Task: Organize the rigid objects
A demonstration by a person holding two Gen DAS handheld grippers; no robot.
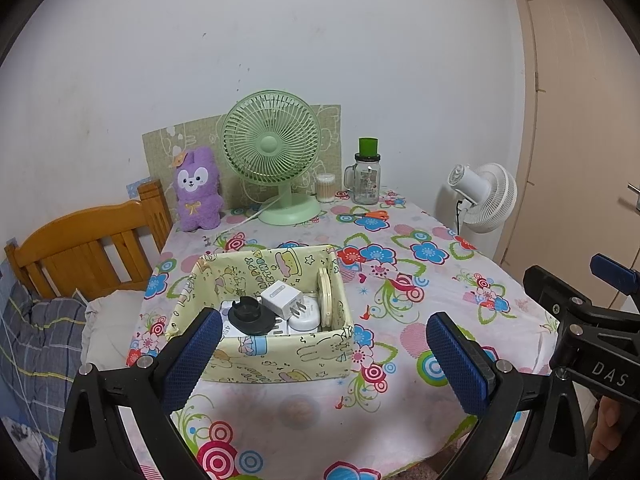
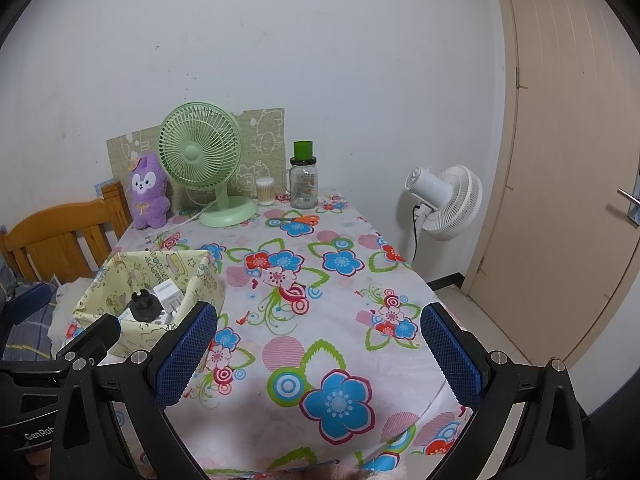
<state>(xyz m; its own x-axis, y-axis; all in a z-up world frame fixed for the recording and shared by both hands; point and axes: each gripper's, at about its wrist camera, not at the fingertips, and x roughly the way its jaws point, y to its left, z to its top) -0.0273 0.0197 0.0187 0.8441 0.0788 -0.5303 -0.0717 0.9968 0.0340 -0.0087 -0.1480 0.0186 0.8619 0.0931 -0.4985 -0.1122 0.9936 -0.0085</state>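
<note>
A pale yellow cartoon-print storage box (image 1: 280,364) stands on the flowered tablecloth (image 1: 400,304). Inside it lie a white plug charger (image 1: 280,298), a black round adapter (image 1: 249,314), a white oval device (image 1: 305,317) and a cream round disc (image 1: 325,296) on edge. My left gripper (image 1: 324,356) is open and empty, held above the table's near edge just in front of the box. My right gripper (image 2: 320,344) is open and empty, to the right of the box (image 2: 132,336). The black adapter (image 2: 145,308) and charger (image 2: 170,294) show in the right wrist view.
At the table's back stand a green desk fan (image 1: 272,160), a purple plush (image 1: 198,190), a cotton-swab jar (image 1: 325,188) and a glass jar with green lid (image 1: 367,176). Orange scissors (image 1: 370,215) lie nearby. A wooden bed frame (image 1: 80,248) is left, a white floor fan (image 1: 484,198) and door (image 2: 568,160) right.
</note>
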